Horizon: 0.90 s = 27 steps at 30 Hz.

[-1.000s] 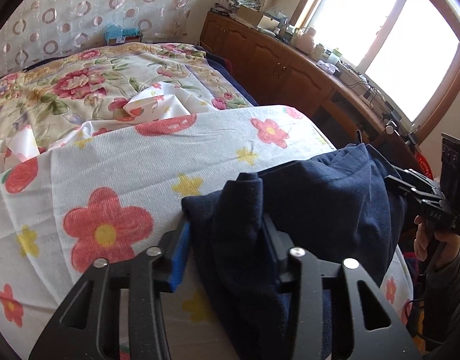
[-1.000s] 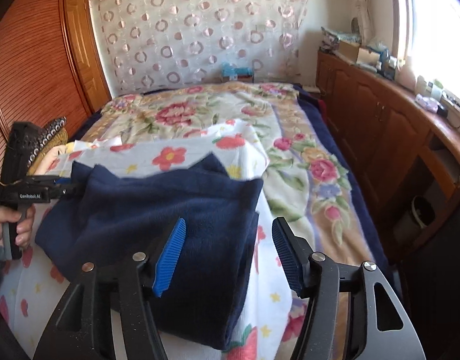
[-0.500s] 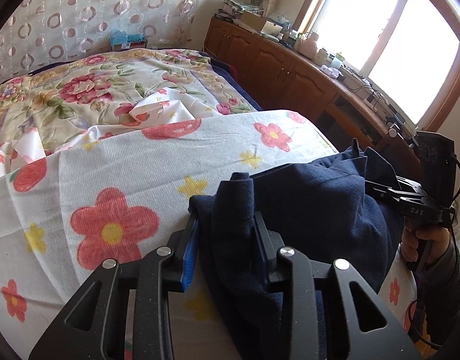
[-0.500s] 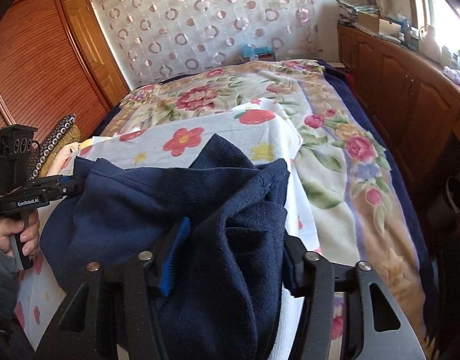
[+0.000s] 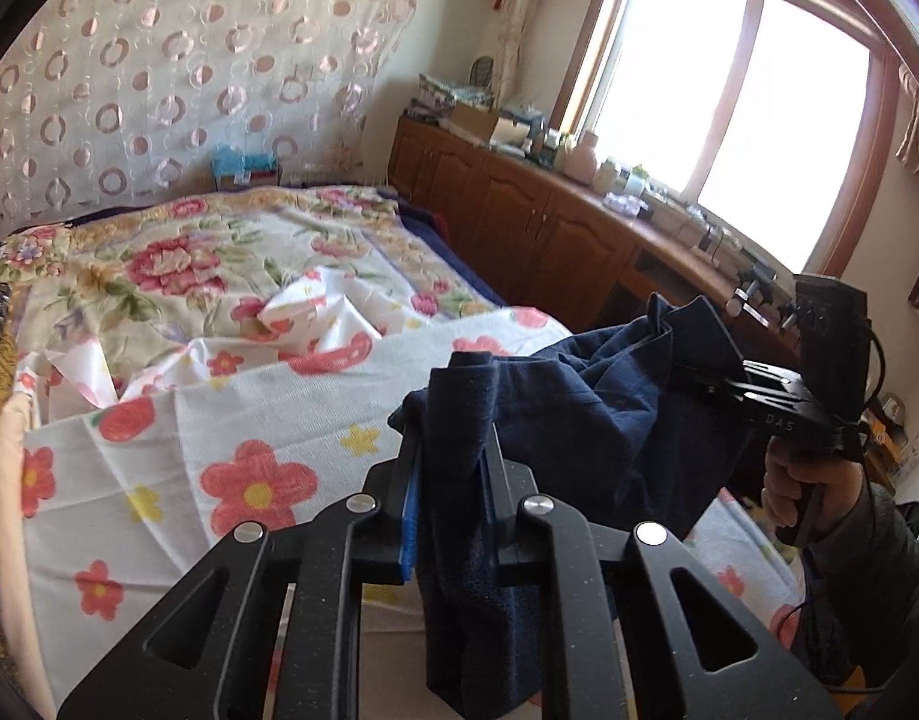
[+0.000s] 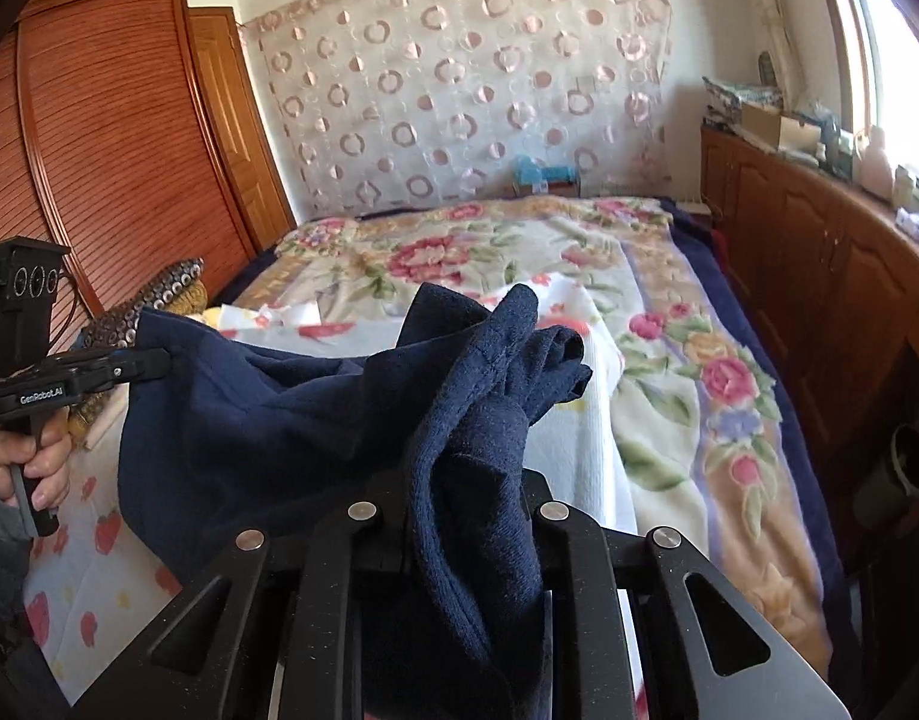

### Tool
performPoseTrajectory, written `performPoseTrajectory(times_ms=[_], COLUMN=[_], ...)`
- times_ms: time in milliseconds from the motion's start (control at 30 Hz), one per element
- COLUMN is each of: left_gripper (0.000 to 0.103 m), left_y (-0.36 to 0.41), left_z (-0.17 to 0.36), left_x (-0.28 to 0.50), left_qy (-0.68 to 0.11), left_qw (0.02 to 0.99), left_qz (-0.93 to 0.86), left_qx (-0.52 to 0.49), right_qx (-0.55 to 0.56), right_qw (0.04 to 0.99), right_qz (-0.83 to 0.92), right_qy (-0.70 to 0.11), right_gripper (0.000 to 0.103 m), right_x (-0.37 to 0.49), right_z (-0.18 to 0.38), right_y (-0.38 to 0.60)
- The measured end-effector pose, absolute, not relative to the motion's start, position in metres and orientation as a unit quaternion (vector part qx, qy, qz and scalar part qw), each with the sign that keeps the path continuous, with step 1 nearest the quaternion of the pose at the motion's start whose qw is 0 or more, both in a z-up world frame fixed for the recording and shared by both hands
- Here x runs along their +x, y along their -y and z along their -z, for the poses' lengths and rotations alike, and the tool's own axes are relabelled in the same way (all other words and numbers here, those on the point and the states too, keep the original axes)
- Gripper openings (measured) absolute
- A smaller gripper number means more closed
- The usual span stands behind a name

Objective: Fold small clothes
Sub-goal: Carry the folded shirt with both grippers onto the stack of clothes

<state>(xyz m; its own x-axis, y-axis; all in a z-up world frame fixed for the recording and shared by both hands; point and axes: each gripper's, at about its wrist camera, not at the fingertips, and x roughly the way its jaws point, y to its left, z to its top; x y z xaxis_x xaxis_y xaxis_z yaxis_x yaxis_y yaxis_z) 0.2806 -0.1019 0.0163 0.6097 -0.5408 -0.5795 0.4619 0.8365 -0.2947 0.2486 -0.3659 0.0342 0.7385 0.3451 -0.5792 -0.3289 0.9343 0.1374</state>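
One navy garment [image 5: 585, 408], two claws, left claw [image 5: 450, 468], right claw [image 6: 468, 480], one bed [image 6: 669, 360]

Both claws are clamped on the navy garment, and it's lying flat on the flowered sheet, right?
Not flat. In the left wrist view the navy garment hangs lifted between the left claw and the right claw, above the flowered sheet. Both claws are clamped on it, having just been closing.

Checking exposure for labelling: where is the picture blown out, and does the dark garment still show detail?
Left wrist view: window blown white, navy garment keeps folds, straight lines bow. Right wrist view: window clipped at the edge, garment weave sharp, corners vignetted.
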Motion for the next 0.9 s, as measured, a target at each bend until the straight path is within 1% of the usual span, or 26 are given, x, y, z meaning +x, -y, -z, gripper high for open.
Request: performPoseTrajectory(times_ms=[233,400,500,633,900], left_gripper=[0.017,0.017,0.017,0.017,0.017], left_y=[0.035,-0.039,-0.081,-0.117,-0.163], left_z=[-0.05,-0.068,-0.07,-0.055,0.003], left_x=[0.247,0.218,0.202,0.189,0.179], left_qy=[-0.287,-0.248,-0.227,-0.211,-0.218], left_qw=[0.927,0.951,0.963,0.968,0.956], left_qz=[0.231,0.157,0.104,0.039,-0.028], left_qx=[-0.077,-0.097,-0.107,-0.129,-0.194], right_qx=[-0.023,-0.074,-0.103,-0.154,-0.239], right_qw=[0.933,0.92,0.908,0.888,0.853], right_qz=[-0.236,-0.303,-0.34,-0.381,-0.415], right_qy=[-0.269,-0.235,-0.221,-0.208,-0.207], right_gripper=[0.019,0.019,0.019,0.019,0.019], right_x=[0.253,0.271,0.287,0.313,0.373], right_z=[-0.06,-0.089,-0.106,-0.119,-0.119], right_y=[0.318,0.244,0.19,0.112,-0.024])
